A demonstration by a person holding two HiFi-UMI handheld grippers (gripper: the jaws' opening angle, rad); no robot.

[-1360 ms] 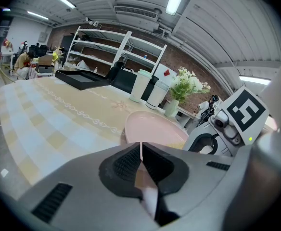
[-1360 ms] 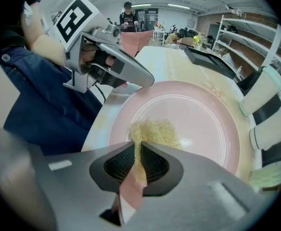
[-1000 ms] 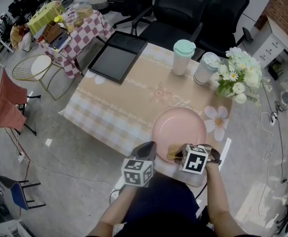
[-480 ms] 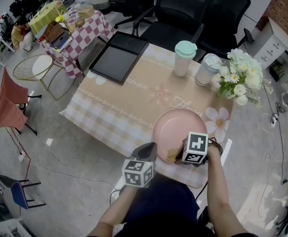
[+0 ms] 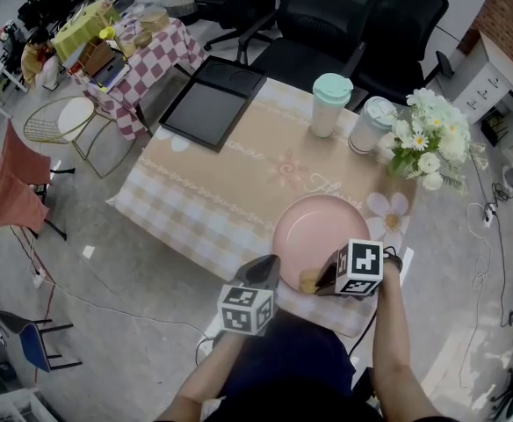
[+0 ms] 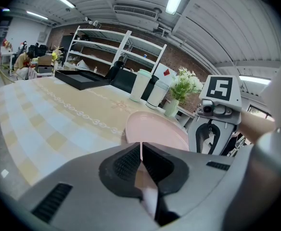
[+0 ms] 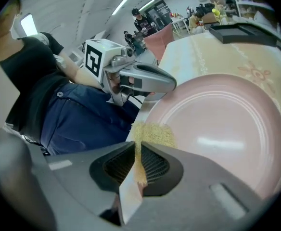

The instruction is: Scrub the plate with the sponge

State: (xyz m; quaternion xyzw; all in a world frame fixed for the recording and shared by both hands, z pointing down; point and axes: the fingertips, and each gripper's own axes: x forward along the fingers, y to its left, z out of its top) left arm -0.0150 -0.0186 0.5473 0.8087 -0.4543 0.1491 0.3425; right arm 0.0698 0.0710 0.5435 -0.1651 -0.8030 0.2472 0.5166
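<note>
Pink round plate point(image 5: 322, 227) lies flat near the front edge of the bench point(image 5: 213, 192), glossy and bare in the middle. Yellow sponge point(image 7: 152, 134) sits on its near rim, pinched tight between the right gripper's point(image 7: 137, 153) fingers.

Lower centre: pink plate point(image 5: 322, 225) near table point(image 5: 195, 202) front edge. Sponge point(image 5: 309, 280) on plate's near rim, at right gripper point(image 5: 325, 280) tip. Left gripper point(image 5: 263, 272) just left of plate.
</note>
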